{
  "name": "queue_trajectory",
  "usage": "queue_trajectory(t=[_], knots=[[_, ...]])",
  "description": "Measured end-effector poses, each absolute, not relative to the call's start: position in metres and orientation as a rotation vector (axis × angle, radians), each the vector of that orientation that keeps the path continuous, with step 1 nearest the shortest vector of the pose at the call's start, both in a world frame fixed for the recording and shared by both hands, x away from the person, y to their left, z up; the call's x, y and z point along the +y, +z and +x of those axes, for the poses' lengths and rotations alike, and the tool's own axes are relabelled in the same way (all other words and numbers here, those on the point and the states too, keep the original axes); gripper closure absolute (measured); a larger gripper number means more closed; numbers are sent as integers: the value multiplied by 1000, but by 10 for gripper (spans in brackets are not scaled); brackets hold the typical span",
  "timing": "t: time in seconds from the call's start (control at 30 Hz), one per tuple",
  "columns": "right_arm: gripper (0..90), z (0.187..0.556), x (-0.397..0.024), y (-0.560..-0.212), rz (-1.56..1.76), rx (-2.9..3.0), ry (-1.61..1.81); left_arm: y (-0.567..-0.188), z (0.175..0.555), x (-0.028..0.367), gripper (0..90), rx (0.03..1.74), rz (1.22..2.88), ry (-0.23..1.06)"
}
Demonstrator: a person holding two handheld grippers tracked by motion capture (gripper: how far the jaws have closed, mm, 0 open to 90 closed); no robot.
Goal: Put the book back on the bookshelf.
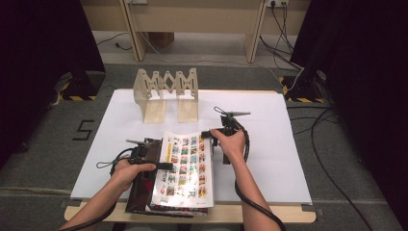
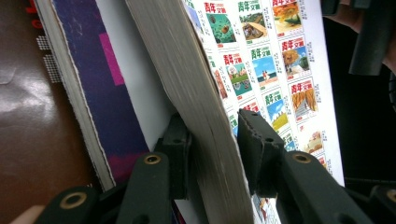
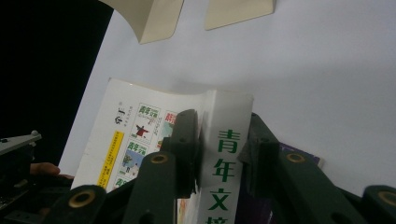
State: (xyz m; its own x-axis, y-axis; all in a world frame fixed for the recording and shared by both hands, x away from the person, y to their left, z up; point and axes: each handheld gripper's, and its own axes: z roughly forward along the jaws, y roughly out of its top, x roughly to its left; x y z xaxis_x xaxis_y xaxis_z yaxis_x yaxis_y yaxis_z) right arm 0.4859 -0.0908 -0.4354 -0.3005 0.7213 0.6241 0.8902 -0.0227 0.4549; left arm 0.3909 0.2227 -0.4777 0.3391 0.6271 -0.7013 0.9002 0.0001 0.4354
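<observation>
Both grippers are on the same book now; the top book (image 1: 185, 166), white-backed with rows of small colour cover pictures, sits on a short stack (image 1: 144, 192) at the near edge of the white table sheet (image 1: 269, 144), left of centre; the left gripper (image 1: 161, 166) has its 2 jaws either side of the page block at the book's left edge, and in the left gripper view the pads (image 2: 254, 140) sit against the pages, pinching them; the right gripper (image 1: 208, 134) straddles the spine at the far right corner, and in the right gripper view its pads (image 3: 187, 140) look closed on that spine with the green characters running between them; the book tilts up off the stack, so I judge this is the lift step, book gripped at 2 edges and just coming free; the wooden book rack (image 1: 166, 94) stands empty at the far side of the sheet, well apart; next move, as I read it, calls for raising both hands together, turning the book upright and carrying it far to that rack without the cover slipping.
</observation>
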Motion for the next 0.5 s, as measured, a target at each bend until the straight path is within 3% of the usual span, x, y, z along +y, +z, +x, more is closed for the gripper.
queue_trajectory(t=[0.13, 0.27, 0.5], knots=[[726, 481, -88, -425, -1711, -2049, -1275, -473, 388, 225, 611, 1372, 1698, -349], [739, 474, -87, -404, -1703, -2036, -1360, -463, 380, 233, 547, 1358, 1704, -184], [741, 460, -84, -368, -1739, -2165, -1487, -448, 363, 256, 485, 1347, 1622, -12]])
